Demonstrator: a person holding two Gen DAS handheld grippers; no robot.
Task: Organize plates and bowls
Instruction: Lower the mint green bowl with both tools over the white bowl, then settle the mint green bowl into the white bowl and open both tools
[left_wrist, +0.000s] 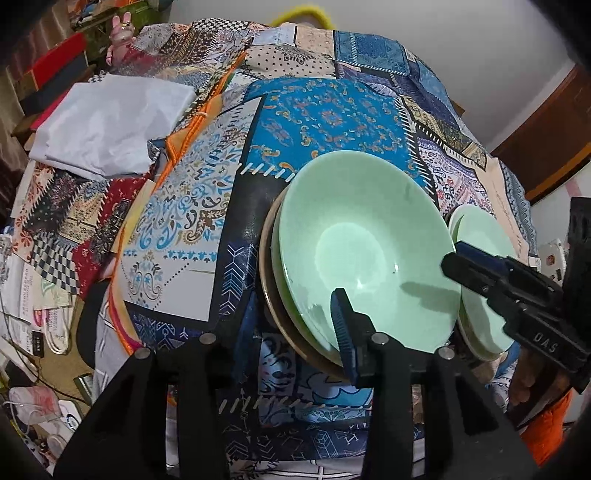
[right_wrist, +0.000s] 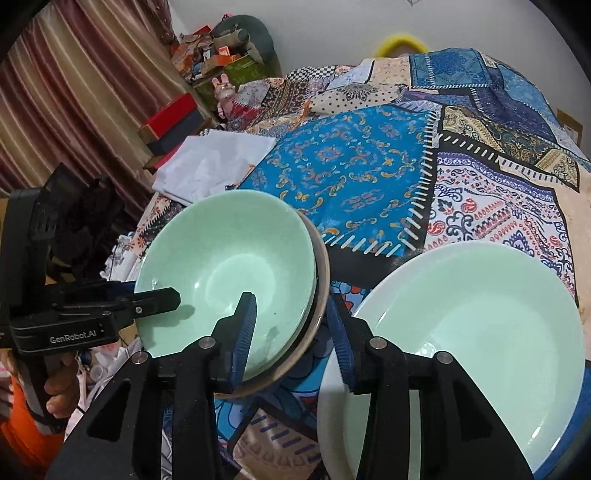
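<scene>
Patchwork cloth covers the table, w/ a folded white cloth at the far left and clutter (red box, pink bunny figure) beyond it near the curtain. Task items: green bowl sits on top of a stack, w/ a darker green piece and a brown plate under it; pale green plate sits just right of the stack, near but apart. Left gripper: only one finger visible in its own view, inside the bowl near the front rim; other finger can't be made out there. In the right wrist view it reaches over the bowl's left rim, jaws slightly apart, nothing clamped. Right gripper: jaws partly open and straddling the stack's right rim, left finger inside the bowl, right one outside betw. stack and plate; pads not pressing the rim as far as visible.
</scene>
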